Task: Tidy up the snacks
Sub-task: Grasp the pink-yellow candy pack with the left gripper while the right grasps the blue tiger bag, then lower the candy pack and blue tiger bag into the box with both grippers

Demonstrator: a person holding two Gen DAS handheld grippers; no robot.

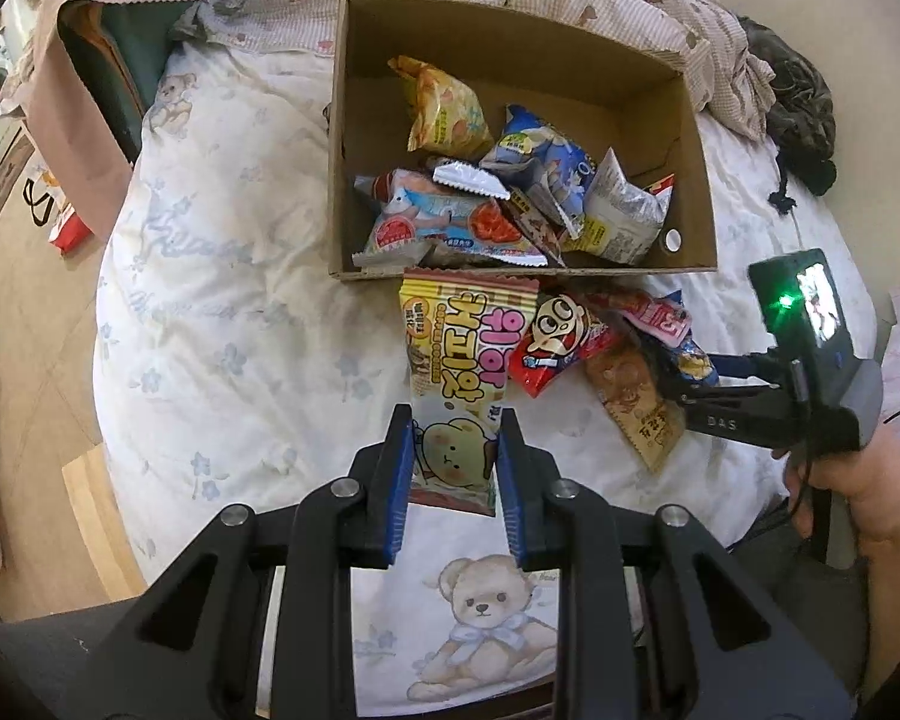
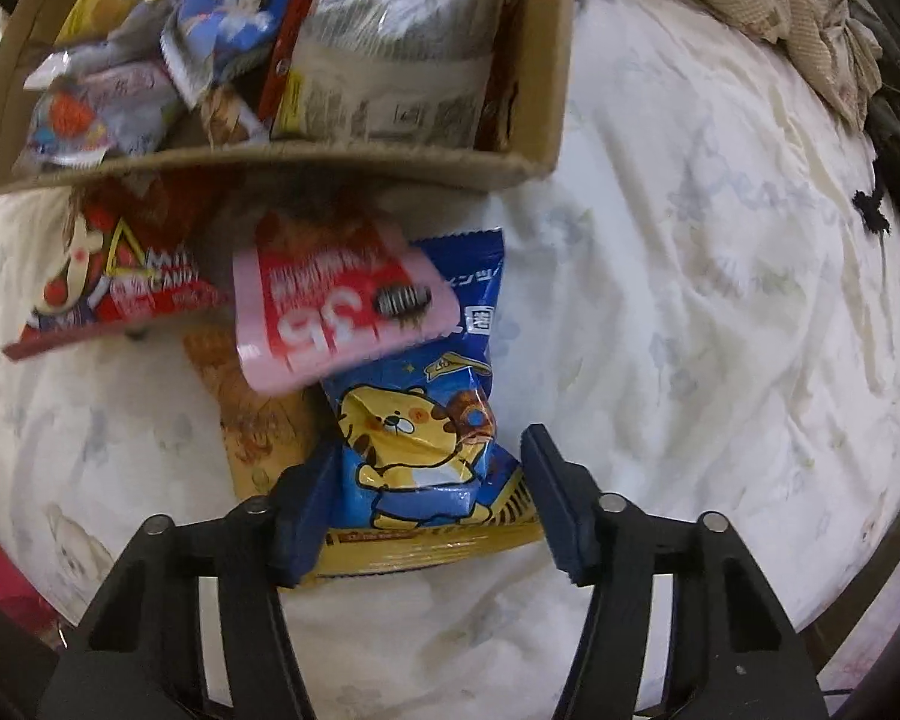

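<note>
An open cardboard box [image 1: 341,120] [image 2: 330,161] lies on the bed with several snack packets inside. My left gripper [image 1: 455,453] is shut on the lower end of a yellow bear cookie packet [image 1: 471,336], just in front of the box. Beside it lie a red cartoon-face packet [image 1: 561,342] [image 2: 120,276], a pink packet [image 1: 666,315] [image 2: 330,300] and a brown packet [image 1: 636,414] [image 2: 264,426]. My right gripper [image 2: 429,498] [image 1: 687,387] points down over a blue tiger packet [image 2: 414,450] [image 1: 693,360]. The packet lies between its jaws, the left pad at its edge, a slight gap at the right.
The white bear-print sheet [image 1: 222,312] covers the bed. A crumpled checked blanket [image 1: 660,6] [image 2: 810,30] and a dark garment [image 1: 798,114] lie behind and right of the box. A chair draped in pink cloth [image 1: 90,30] and wooden floor are at left. A hand [image 1: 852,480] holds the right gripper.
</note>
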